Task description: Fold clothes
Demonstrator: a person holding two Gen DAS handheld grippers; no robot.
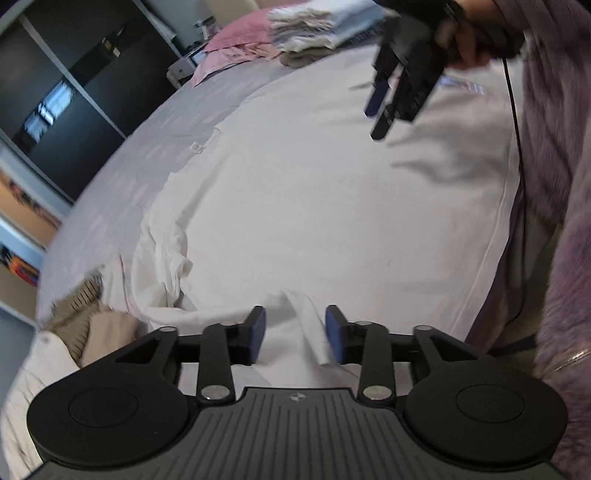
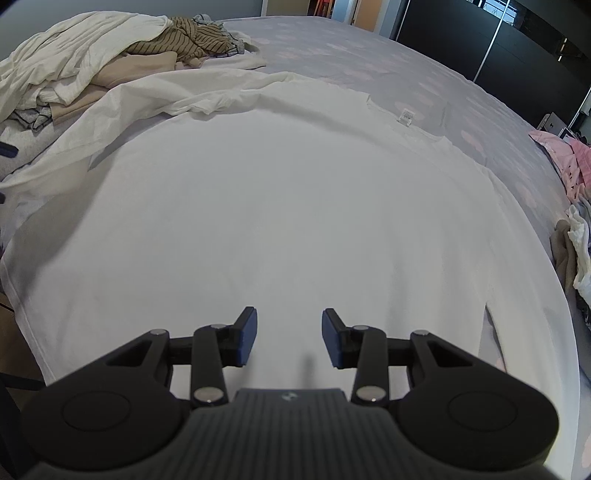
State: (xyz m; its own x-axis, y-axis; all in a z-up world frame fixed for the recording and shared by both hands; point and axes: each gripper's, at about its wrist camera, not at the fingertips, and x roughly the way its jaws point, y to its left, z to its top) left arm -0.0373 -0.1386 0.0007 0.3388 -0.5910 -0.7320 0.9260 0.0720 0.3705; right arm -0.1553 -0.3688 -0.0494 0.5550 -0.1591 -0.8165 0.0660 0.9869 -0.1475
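Note:
A large white shirt (image 1: 332,192) lies spread flat across the bed, its body smooth and one sleeve rumpled at the left. My left gripper (image 1: 295,334) hovers open just above a folded ridge of the shirt's edge, with the cloth between the blue pads but not pinched. In the right wrist view the same white shirt (image 2: 277,206) fills the middle, and my right gripper (image 2: 289,338) hangs open above its flat body, holding nothing. From the left wrist view the right gripper (image 1: 380,110) shows at upper right, held by a hand, fingers pointing down.
A heap of unfolded clothes (image 2: 96,62), white, beige and striped, lies at the far left of the bed. Folded stacks (image 1: 317,26) and a pink garment (image 1: 240,40) sit at the bed's far end. A fuzzy purple sleeve (image 1: 554,184) fills the right. Dark wardrobe doors (image 2: 480,44) stand beyond.

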